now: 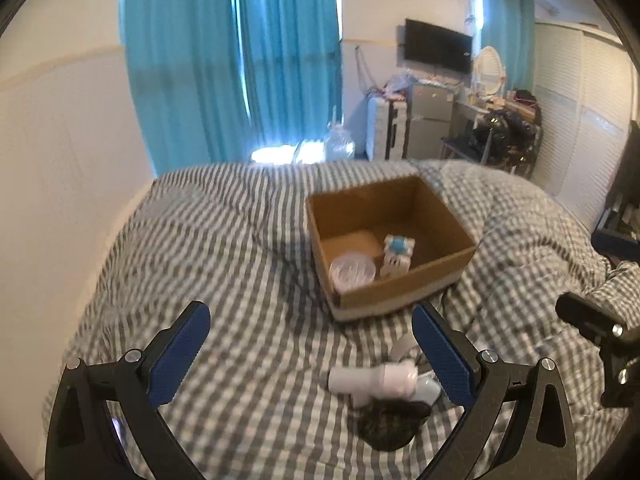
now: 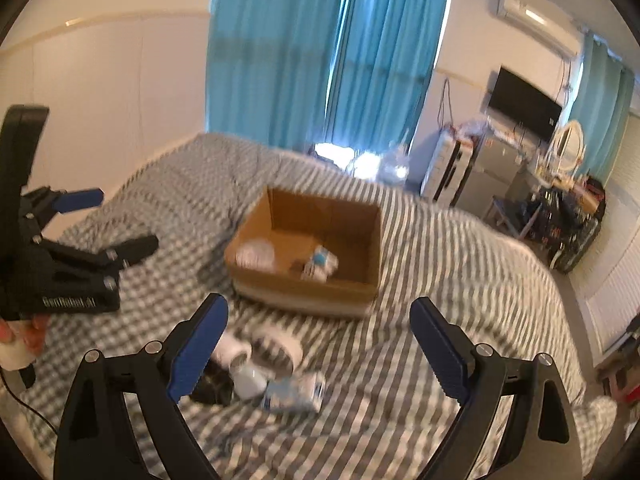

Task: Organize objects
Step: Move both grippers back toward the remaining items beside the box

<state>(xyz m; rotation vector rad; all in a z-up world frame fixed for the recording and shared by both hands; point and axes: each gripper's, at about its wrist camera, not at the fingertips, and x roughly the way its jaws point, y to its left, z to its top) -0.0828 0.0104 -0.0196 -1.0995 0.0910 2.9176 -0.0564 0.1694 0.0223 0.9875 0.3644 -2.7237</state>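
An open cardboard box (image 1: pixel 400 284) (image 2: pixel 276 284) sits on the striped bed. Inside lie a clear round lid (image 1: pixel 352 270) (image 2: pixel 256 256) and a small white and blue toy (image 1: pixel 396 254) (image 2: pixel 320 266). In front of the box lies a cluster of loose items: a white tube (image 1: pixel 368 380), a dark round object (image 1: pixel 388 424), white cylinders (image 2: pixel 276 350) and a blue and white packet (image 2: pixel 294 394). My left gripper (image 1: pixel 312 352) is open and empty above the bed, the cluster near its right finger. My right gripper (image 2: pixel 320 348) is open and empty above the cluster. The left gripper (image 2: pixel 112 228) also shows at the left of the right wrist view.
The grey and white striped duvet (image 1: pixel 220 260) covers the whole bed. Blue curtains (image 1: pixel 240 60) hang behind it. A wall runs along the left. A TV (image 1: pixel 438 46), a small fridge (image 1: pixel 430 120) and cluttered furniture stand at the far right.
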